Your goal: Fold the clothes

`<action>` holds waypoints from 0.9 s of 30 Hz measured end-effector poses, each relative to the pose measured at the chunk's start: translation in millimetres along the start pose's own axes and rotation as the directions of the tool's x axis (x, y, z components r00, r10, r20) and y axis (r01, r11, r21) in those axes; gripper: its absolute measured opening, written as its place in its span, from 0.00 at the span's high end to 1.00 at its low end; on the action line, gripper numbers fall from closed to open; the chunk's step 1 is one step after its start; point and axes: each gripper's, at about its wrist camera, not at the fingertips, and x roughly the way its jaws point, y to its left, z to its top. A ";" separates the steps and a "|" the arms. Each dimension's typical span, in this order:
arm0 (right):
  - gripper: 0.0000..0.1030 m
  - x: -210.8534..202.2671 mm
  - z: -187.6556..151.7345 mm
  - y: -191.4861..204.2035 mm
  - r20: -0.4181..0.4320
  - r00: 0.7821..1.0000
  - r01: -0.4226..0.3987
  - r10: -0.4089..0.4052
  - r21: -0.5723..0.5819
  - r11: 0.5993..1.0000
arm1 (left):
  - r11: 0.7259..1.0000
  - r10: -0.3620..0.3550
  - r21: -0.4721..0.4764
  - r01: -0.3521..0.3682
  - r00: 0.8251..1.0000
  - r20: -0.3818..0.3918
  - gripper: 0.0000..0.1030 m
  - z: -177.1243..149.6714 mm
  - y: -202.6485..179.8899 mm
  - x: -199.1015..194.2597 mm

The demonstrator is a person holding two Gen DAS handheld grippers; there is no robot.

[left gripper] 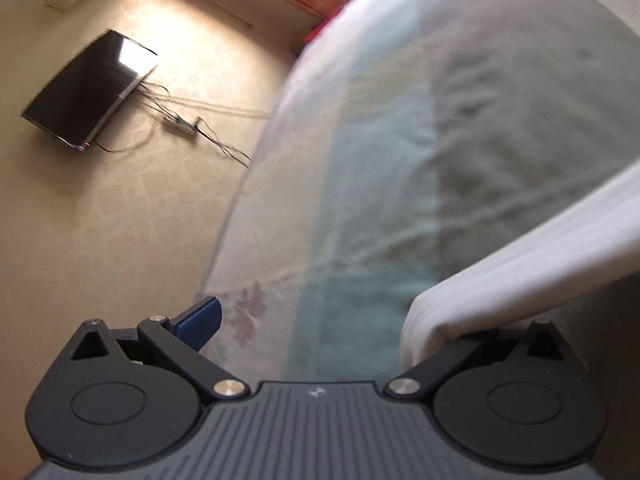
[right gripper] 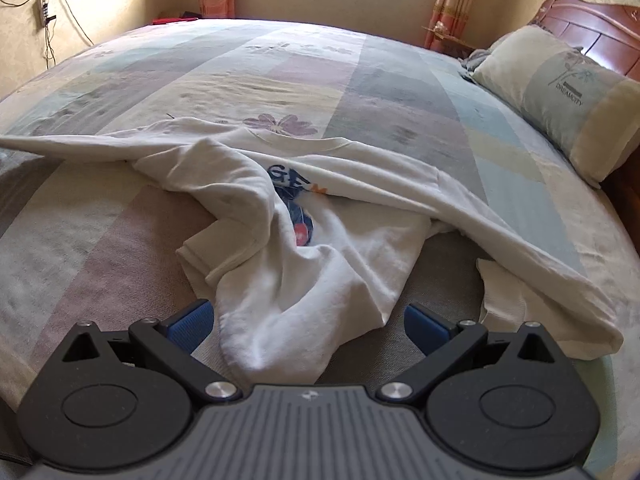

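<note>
My right gripper has jaws spread wide around a bunched fold of the crumpled white cotton T-shirt with printed front, which lies on the pastel patchwork bedsheet; my left gripper looks spread too, white cloth draped over its right finger, that pad hidden; risks as I judge: closing now grabs several layers; the draped cloth slips off; left view blurred.

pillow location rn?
In the right wrist view, the pillow lies at the far right of the bed, against the wooden headboard, clear of the white T-shirt.
</note>
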 end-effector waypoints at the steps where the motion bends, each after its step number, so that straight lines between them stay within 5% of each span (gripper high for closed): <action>1: 0.00 0.8 -0.8 0.7 -0.003 1.000 -0.003 0.003 -0.002 1.000 | 0.999 -0.048 0.001 0.048 0.999 -0.006 0.00 1.8 2.8 2.5; 2: 0.00 1.6 -1.7 1.4 -0.007 1.000 -0.006 0.006 -0.005 1.000 | 0.993 -0.116 0.002 0.116 0.993 -0.018 0.01 3.0 5.3 6.0; 4: 0.00 1.8 -2.7 2.9 -0.011 1.000 -0.010 0.010 -0.010 1.000 | 0.953 -0.301 0.008 0.302 0.951 -0.063 0.01 -1.2 9.3 13.4; 9: 0.00 1.5 -3.4 -1.6 -0.009 1.000 -0.026 0.026 0.010 1.000 | 0.946 -0.320 0.005 0.324 0.938 -0.135 0.01 -21.8 9.8 23.3; 13: 0.00 1.4 -4.3 -10.1 -0.005 0.998 -0.062 0.062 0.044 0.997 | 0.900 -0.435 -0.041 0.434 0.890 -0.133 0.01 -41.7 9.1 3.8; 20: 0.00 1.4 -11.3 -40.0 -0.004 0.989 -0.143 0.146 0.185 0.972 | 0.751 -0.654 0.089 0.655 0.755 -0.040 0.01 -34.6 -29.5 -72.8; 25: 0.00 -5.0 -12.7 -44.0 0.004 0.985 -0.168 0.170 0.181 0.969 | 0.612 -0.786 0.236 0.755 0.615 0.073 0.01 -18.8 -65.9 -158.0; 27: 0.00 -8.2 -12.2 -45.3 0.015 0.986 -0.166 0.166 0.179 0.970 | 0.551 -0.831 0.294 0.781 0.545 0.111 0.01 -13.0 -78.6 -193.6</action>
